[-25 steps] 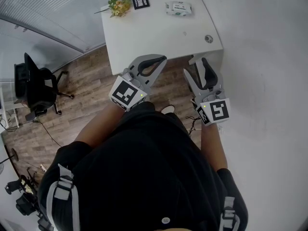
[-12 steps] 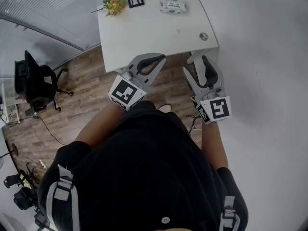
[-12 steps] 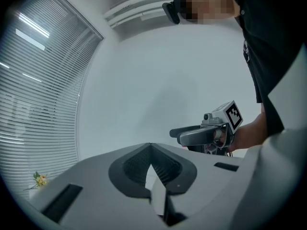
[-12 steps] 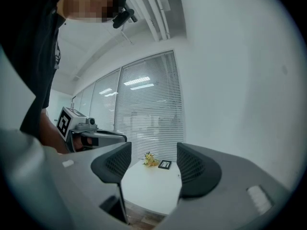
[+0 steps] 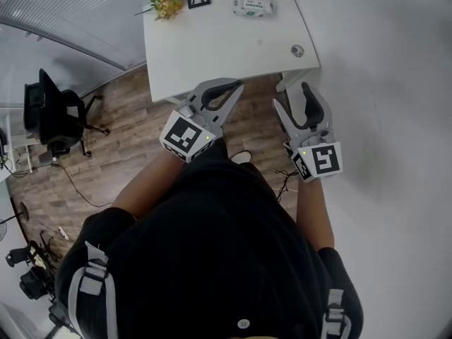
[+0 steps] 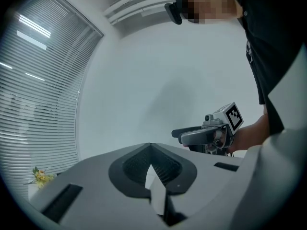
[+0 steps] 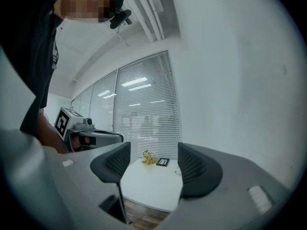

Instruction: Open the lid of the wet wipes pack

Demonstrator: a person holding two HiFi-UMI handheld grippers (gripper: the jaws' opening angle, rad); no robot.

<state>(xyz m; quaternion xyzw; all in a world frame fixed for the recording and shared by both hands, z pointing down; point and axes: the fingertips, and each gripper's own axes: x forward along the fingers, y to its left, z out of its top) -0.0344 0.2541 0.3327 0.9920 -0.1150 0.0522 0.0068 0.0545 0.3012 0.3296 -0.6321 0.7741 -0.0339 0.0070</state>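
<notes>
While wet wipes pack (image 5: pixel 253 5) sits on table (image 5: pixel 212 55), left gripper (image 5: pixel 226 89) jaws together, right gripper's (image 5: pixel 293 96) opening, empty

Office: white desk (image 5: pixel 212 55), black swivel chair (image 5: pixel 53 115), slatted window blinds (image 5: pixel 63 6), wood-plank floor (image 5: pixel 120 154), bare white walls (image 5: pixel 381 48).

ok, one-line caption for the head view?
Wet wipes pack untouched at far edge of the white table; left gripper shut, right gripper opening, both empty, well short of the pack.
</notes>
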